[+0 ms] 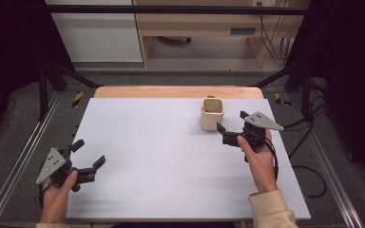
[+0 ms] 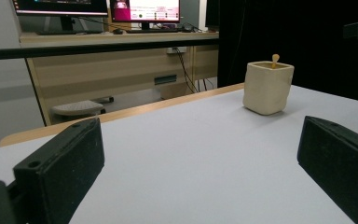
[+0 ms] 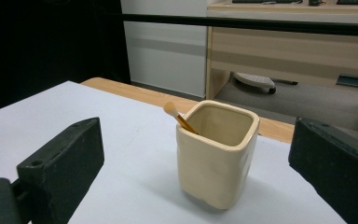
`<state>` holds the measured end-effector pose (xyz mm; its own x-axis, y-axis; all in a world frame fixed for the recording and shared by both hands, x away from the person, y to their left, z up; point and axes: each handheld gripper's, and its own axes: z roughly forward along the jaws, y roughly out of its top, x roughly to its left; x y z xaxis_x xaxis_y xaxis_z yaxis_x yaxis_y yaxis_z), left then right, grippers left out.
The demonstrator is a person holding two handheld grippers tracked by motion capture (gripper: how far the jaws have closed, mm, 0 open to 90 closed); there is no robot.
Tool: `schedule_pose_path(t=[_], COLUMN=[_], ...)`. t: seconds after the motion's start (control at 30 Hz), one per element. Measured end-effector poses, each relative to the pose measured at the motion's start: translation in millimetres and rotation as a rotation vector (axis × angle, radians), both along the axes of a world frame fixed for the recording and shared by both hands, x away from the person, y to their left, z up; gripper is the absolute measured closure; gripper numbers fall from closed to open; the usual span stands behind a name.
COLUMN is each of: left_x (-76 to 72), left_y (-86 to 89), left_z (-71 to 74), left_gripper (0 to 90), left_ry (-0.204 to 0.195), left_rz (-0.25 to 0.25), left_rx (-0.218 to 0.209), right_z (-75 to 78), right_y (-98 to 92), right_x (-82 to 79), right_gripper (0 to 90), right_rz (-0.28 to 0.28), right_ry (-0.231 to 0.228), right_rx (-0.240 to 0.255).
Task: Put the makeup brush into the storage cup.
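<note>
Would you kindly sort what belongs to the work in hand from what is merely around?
In hand:
- cream square cup
- wooden stick standing in it
- right gripper, jaws open beside the cup

Merely around:
- left gripper, open, far off
- wooden desk
- monitors

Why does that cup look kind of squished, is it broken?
The cream cup stands upright on the white table, with no crack or spill showing. Its walls look a bit wavy near the bottom, probably just its shape. A small wooden stick leans inside. The right gripper, open, sits beside it.
</note>
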<state>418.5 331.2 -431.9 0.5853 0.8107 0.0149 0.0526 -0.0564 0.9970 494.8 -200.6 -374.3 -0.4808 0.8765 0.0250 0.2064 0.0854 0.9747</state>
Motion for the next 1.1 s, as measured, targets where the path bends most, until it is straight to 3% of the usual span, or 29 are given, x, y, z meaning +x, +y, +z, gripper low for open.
schedule_pose_path(t=[1.1], left_x=[-0.2], left_y=[1.7], left_z=[0.2], left_gripper=[0.0], left_ry=[-0.003], left_rz=[0.001], left_rx=[0.000], right_z=[-0.5], right_y=[-32.2], right_x=[-23.1], right_gripper=[3.6], right_rz=[-0.042], right_ry=[-0.017], right_rx=[0.001])
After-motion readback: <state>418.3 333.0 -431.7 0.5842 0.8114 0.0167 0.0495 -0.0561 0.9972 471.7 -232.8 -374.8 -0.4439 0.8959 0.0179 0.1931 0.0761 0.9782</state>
